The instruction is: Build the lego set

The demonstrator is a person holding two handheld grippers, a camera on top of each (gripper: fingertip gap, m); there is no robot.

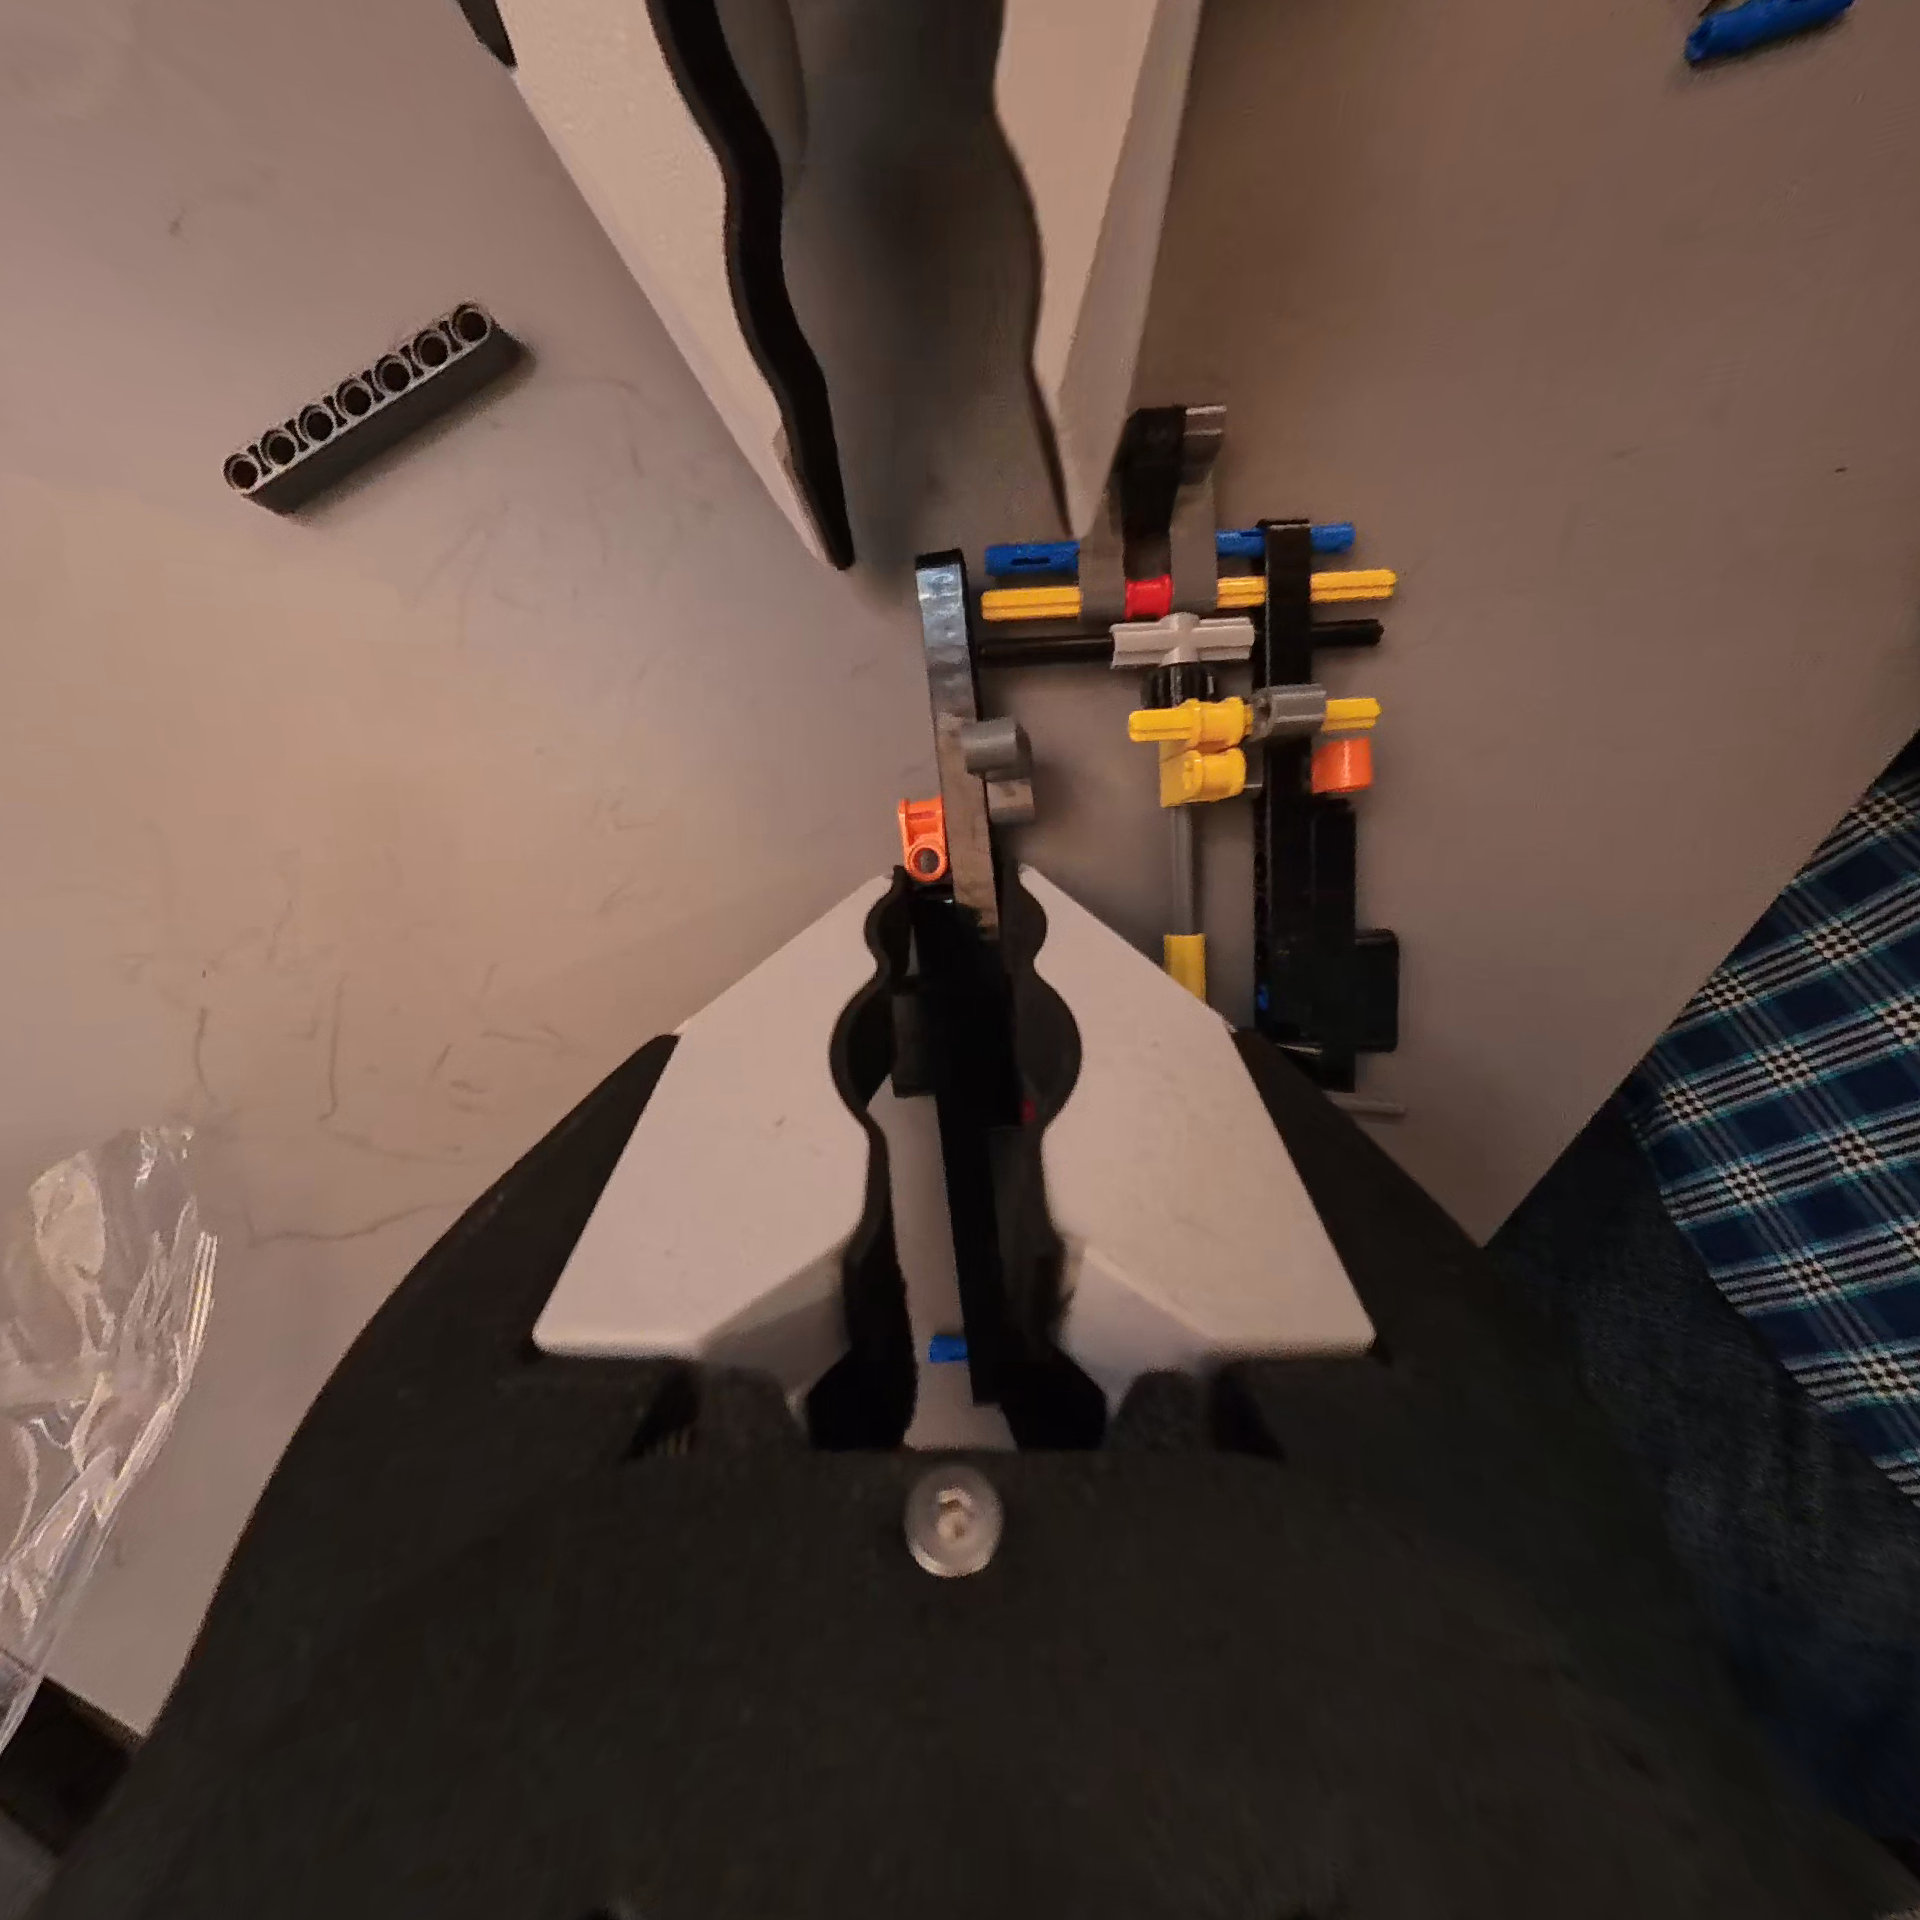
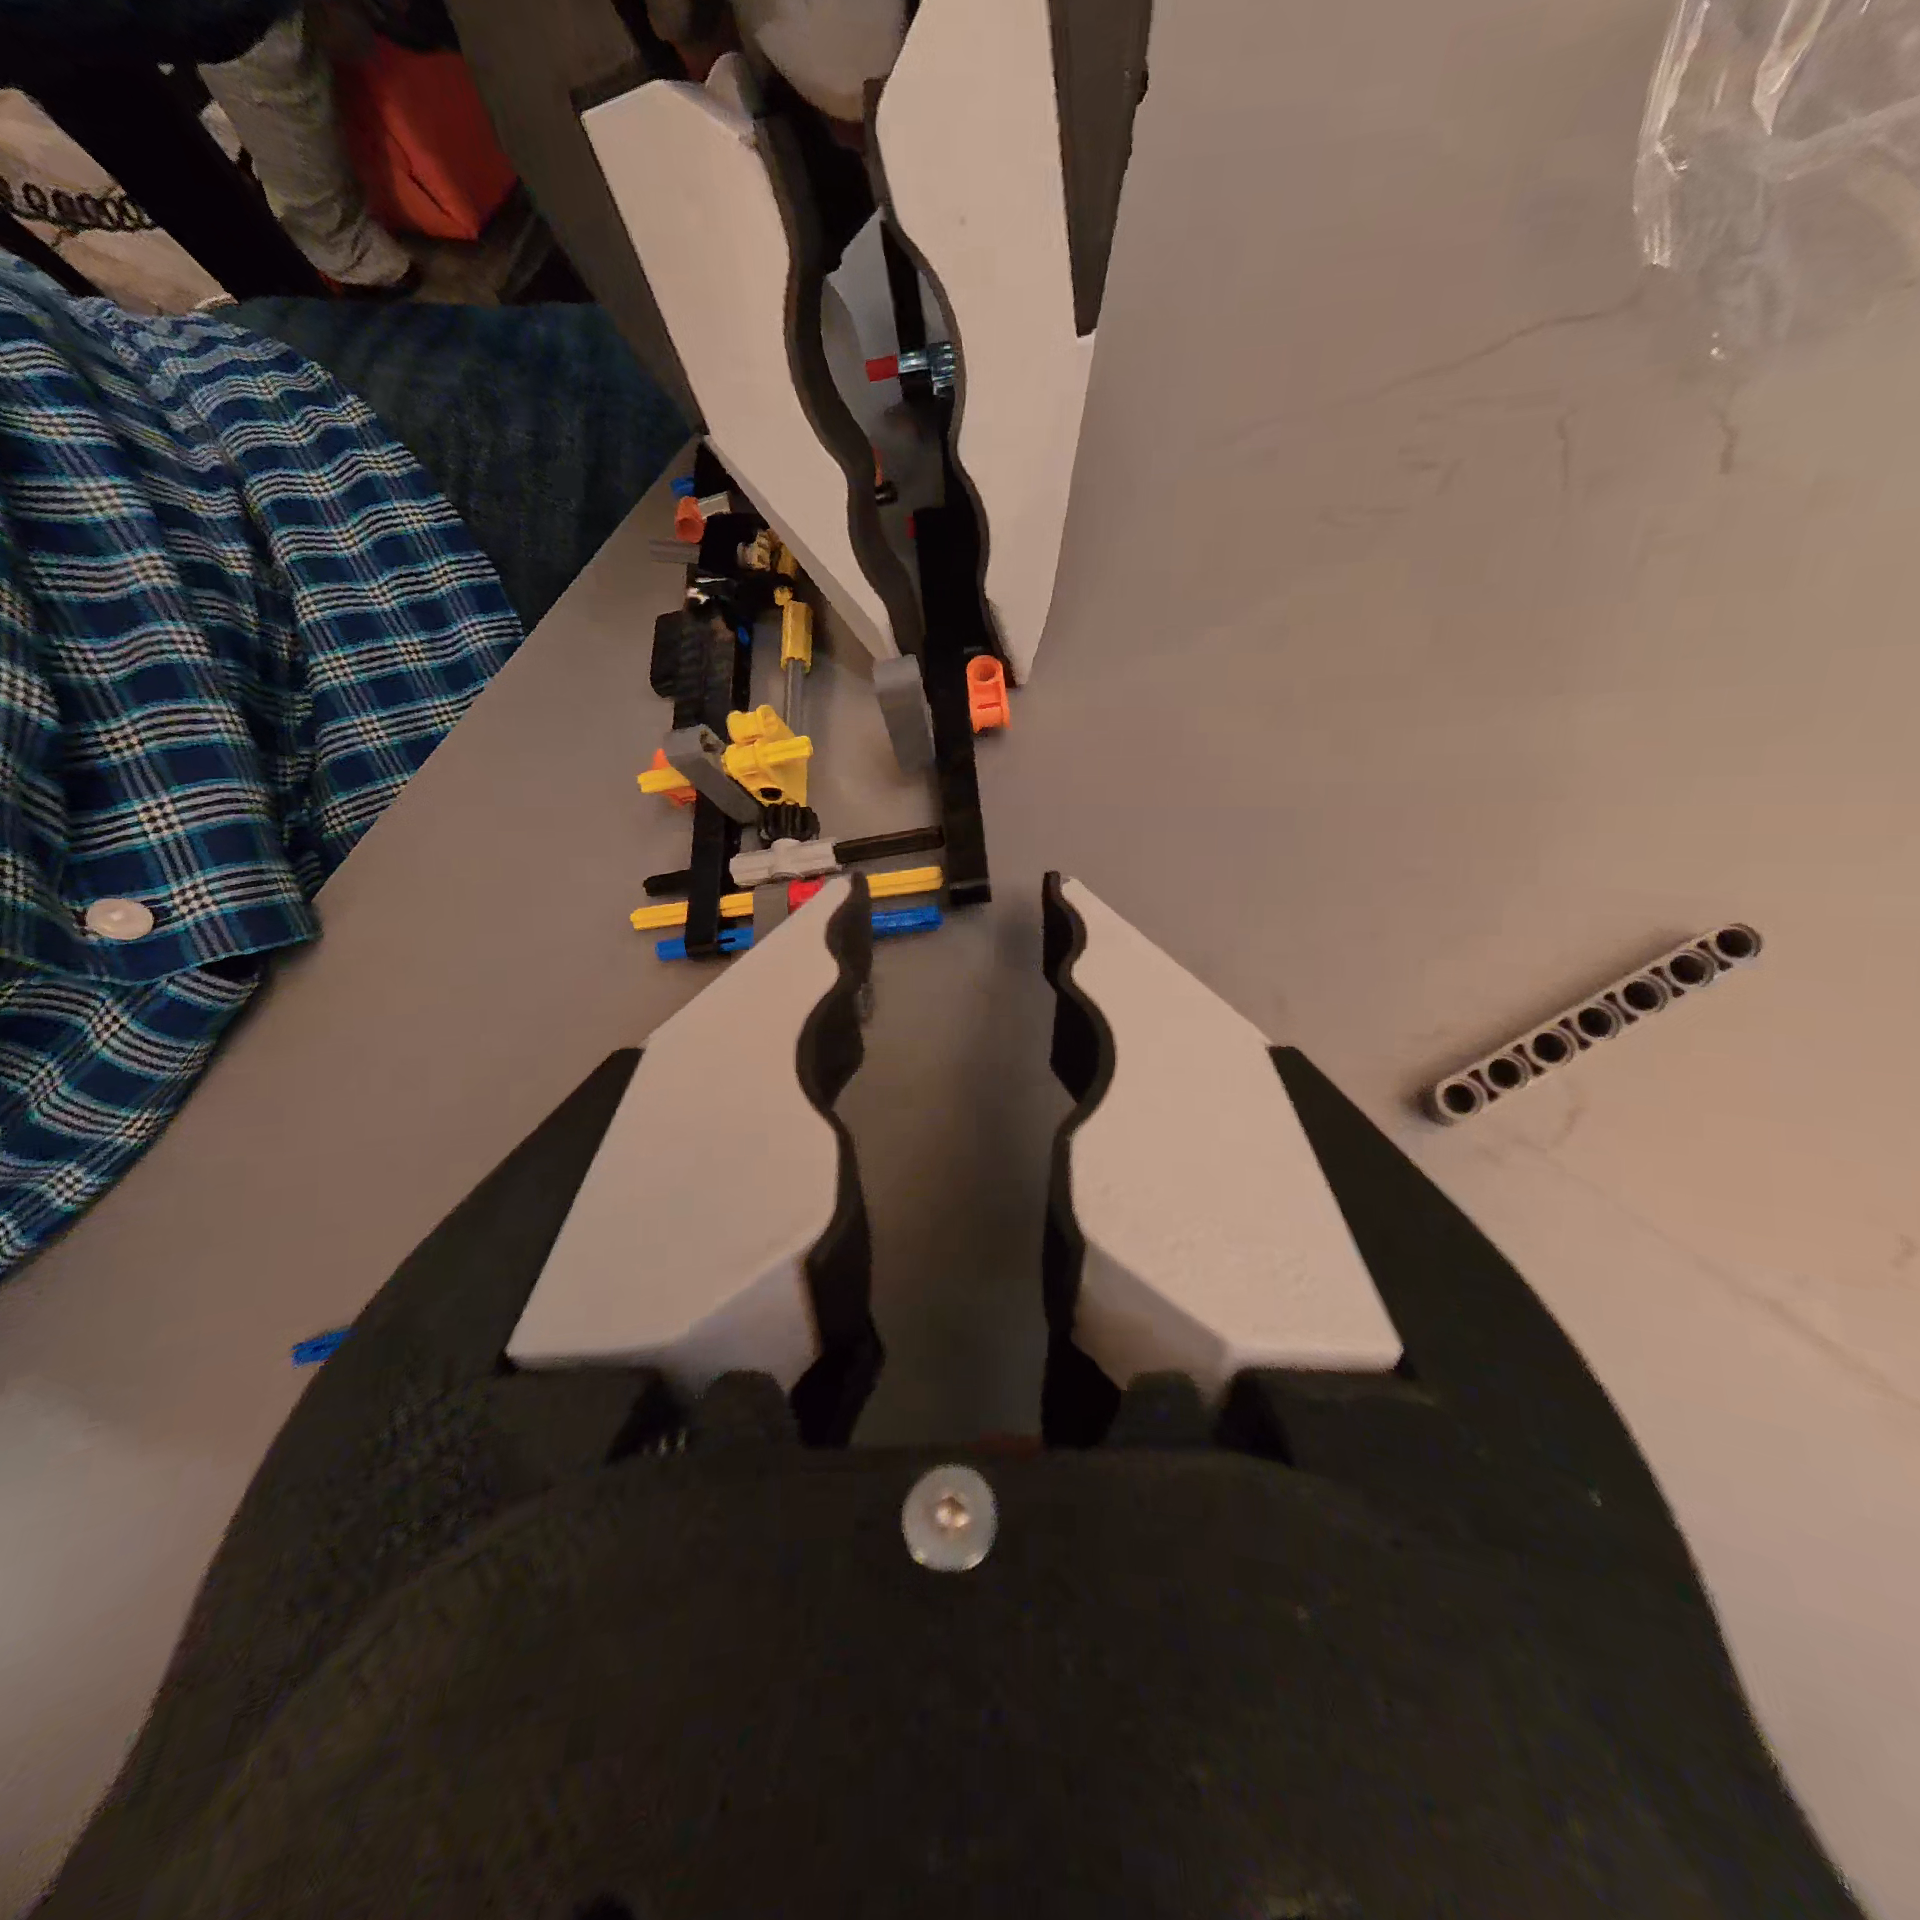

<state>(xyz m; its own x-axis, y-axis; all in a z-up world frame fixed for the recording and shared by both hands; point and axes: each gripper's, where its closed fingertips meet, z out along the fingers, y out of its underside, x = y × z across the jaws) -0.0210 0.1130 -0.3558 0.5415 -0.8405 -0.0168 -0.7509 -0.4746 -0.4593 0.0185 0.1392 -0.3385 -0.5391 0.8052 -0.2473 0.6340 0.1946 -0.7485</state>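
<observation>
Plastic wrap (image 1: 94, 1351) lies crumpled at the table's (image 1: 364, 883) left edge in my left wrist view, and a grey holed beam (image 1: 372, 410) rests loose on the bare surface farther in. My left gripper (image 1: 956, 904) is pinching a long black beam (image 1: 961, 790) edge-up between its pads; an orange connector (image 1: 923, 836) sits on the beam's left face and a grey connector (image 1: 1000, 764) on its right. Just beside it to the right, the partly built lego assembly (image 1: 1236, 727) lies flat near the table's edge, with blue, yellow and black axles crossing its far end. My right gripper (image 1: 935, 520) comes in from the opposite side, its tips near the far end of the held beam, its fingers spread with nothing between them. A loose blue pin (image 1: 1756, 26) sits at the far right. A person's plaid shirt (image 1: 1787, 1091) shows past the table's right edge.
</observation>
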